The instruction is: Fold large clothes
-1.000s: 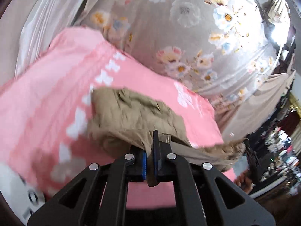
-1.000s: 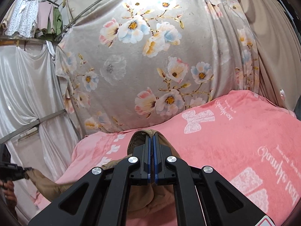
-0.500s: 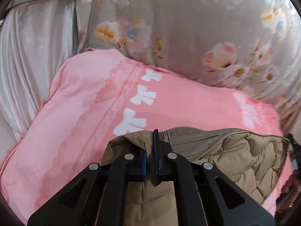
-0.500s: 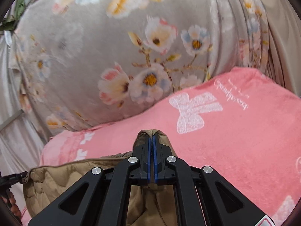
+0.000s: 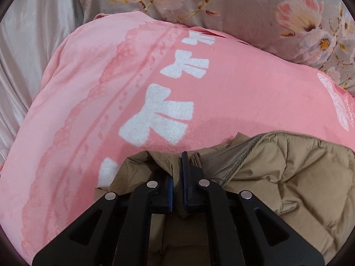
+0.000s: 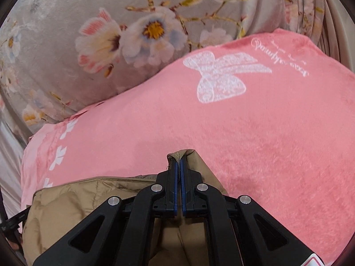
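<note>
**Tan quilted jacket pinched by both tongs over pink blanket**

Tan quilted puffer jacket (image 5: 299,177) fills the lower right of the left wrist view and the lower left of the right wrist view (image 6: 73,201), lying on a pink fleece blanket with white bow prints (image 5: 93,102). The left tongs (image 5: 176,173), at bottom centre of their frame, are clenched on a fold of the jacket's fabric, which rises between the blue pads and spreads out to the right. The right tongs (image 6: 178,168), also at bottom centre, are clamped tight on a peaked corner of the same jacket; the cloth pokes up just past the tips and hangs below them. A grey curtain with pink and white flowers (image 6: 99,22) crosses the top of both frames behind the blanket (image 6: 266,144), and pale satin drapery (image 5: 28,44) fills the upper left of the left wrist view.
</note>
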`<state>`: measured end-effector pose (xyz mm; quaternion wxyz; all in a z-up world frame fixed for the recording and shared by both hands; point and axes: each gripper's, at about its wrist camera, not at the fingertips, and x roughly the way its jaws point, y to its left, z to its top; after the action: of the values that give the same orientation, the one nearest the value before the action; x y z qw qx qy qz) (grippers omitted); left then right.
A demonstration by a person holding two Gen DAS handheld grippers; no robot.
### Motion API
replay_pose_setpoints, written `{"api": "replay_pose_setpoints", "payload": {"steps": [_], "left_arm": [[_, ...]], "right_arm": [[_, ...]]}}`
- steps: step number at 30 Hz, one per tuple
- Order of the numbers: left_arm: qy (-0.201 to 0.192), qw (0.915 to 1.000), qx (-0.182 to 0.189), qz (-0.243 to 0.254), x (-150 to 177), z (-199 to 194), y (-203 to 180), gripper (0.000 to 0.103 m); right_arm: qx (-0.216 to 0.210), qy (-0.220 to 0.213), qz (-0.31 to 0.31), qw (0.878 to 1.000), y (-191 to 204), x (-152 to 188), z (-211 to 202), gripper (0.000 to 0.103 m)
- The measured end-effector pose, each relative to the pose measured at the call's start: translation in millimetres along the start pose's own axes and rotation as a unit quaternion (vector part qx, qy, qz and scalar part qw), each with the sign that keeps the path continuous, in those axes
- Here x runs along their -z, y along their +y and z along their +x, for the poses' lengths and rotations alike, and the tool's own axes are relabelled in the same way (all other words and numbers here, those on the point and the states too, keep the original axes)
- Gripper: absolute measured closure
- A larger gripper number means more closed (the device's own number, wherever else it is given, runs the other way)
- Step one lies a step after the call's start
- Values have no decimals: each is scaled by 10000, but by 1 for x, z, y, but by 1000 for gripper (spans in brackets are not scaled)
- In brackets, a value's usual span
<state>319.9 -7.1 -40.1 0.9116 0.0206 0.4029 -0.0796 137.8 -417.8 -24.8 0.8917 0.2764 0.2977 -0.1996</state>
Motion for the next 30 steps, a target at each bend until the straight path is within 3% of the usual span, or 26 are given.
{"api": "replay_pose_setpoints", "payload": {"steps": [22, 25, 27, 30], "left_arm": [[-255, 9996, -94, -67, 17, 18, -6, 97], [-221, 9997, -11, -113, 15, 15, -2, 97], [-227, 9995, 67, -195, 12, 5, 6, 96], [-292, 9987, 215, -356, 4, -24, 27, 95]], "right_arm": [[372, 503, -243, 9977, 8, 12, 31, 98], [49, 196, 99, 9997, -3, 8, 18, 85], [-155, -150, 577, 9981, -21, 2, -4, 62], [-137, -697, 1110, 9913, -47, -9, -49, 57]]}}
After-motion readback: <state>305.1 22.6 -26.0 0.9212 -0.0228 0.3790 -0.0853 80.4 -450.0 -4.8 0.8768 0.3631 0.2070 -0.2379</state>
